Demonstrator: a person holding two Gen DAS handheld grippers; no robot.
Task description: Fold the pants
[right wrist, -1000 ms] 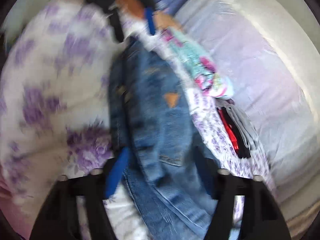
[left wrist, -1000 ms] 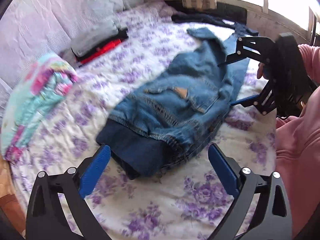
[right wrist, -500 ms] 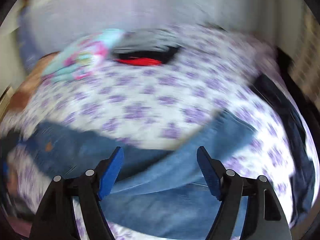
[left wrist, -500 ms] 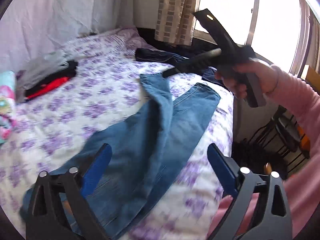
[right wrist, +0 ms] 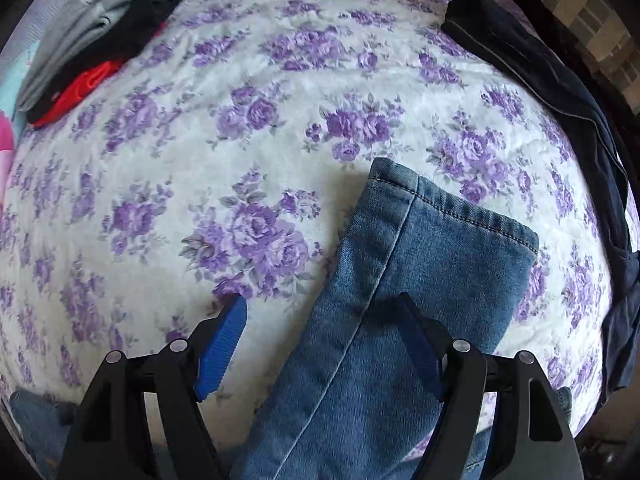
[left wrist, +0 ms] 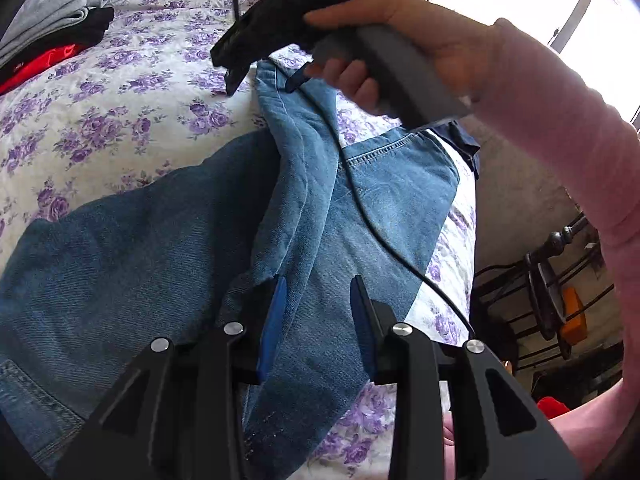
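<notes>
1. Left gripper (left wrist: pixel 316 300): blue-padded jaws had just closed to a narrow gap, clenched on a raised fold of the faded blue denim pants (left wrist: pixel 168 240).
2. Right gripper (right wrist: pixel 320 320): jaws stood wide, unclenched, straddling the hemmed end of one pant leg (right wrist: pixel 424 248); pads not pressing the cloth.
3. Pants lay spread on the white quilted bedspread with purple roses (right wrist: pixel 248 120).
4. No readable label or writing seen.

Bare bedspread (right wrist: pixel 280 120) left of jeans (right wrist: pixel 400 300); folded clothes (right wrist: pixel 100 40) crowd the far-left corner.
</notes>
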